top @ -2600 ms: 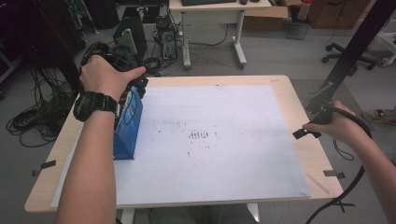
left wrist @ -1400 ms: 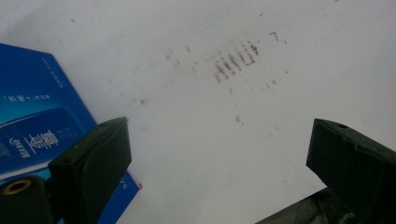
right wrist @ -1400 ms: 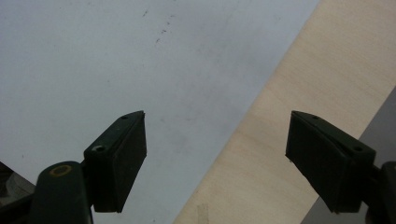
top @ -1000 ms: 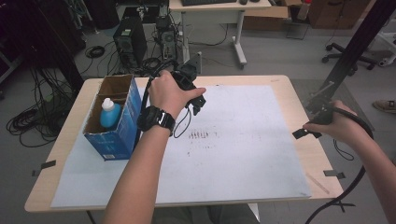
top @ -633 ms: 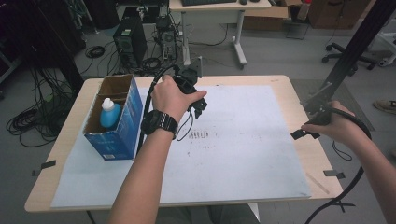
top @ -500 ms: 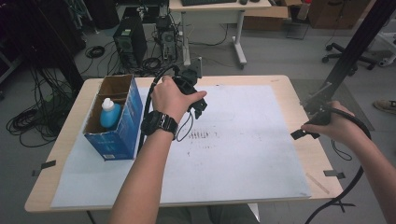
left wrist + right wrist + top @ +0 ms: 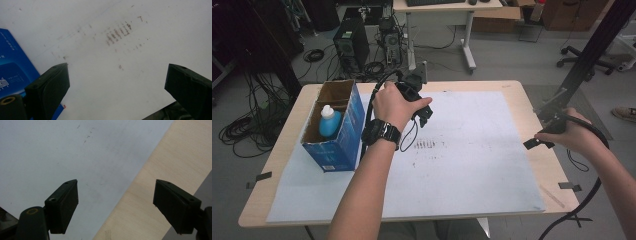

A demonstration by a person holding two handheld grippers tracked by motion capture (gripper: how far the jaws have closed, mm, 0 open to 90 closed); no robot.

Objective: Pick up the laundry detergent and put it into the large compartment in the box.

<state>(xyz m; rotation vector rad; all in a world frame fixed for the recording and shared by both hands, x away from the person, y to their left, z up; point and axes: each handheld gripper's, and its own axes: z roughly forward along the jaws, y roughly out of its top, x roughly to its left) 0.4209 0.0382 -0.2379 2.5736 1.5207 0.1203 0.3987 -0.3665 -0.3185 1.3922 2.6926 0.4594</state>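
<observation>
High view
- Left tool (image 7: 424, 116): held above the white sheet (image 7: 472, 165), jaws spread, nothing gripped.
- Carton: a blue carton (image 7: 336, 142) is stood upright on the bench (image 7: 522, 87), to the left of the left tool and near it, not touched; its top is open.
- Bottle: a blue bottle (image 7: 329, 122) with a white cap is seated inside the carton, cap upward.
- Right tool (image 7: 538, 142): held at the right edge of the bench, well apart from the carton, jaws parted, empty.
- Handling (judged): the carton is taken to be light, thin card that will dent under a hard squeeze; a hold across a side wall near the top rim is advised. The bottle is judged smooth and possibly slippery; its neck under the cap is the likelier hold.

Left gripper view
- Left tool (image 7: 117, 82): both jaws stand wide, with bare sheet and brown smudges (image 7: 118, 32) between them.
- Carton (image 7: 12, 72): one blue face is seen just beyond the left jaw.
- Writing: pale print is present on that face, too small to be read.

Right gripper view
- Right tool (image 7: 115, 205): released; the sheet edge and bare wood are framed between the jaws.
- Writing: none is seen.
</observation>
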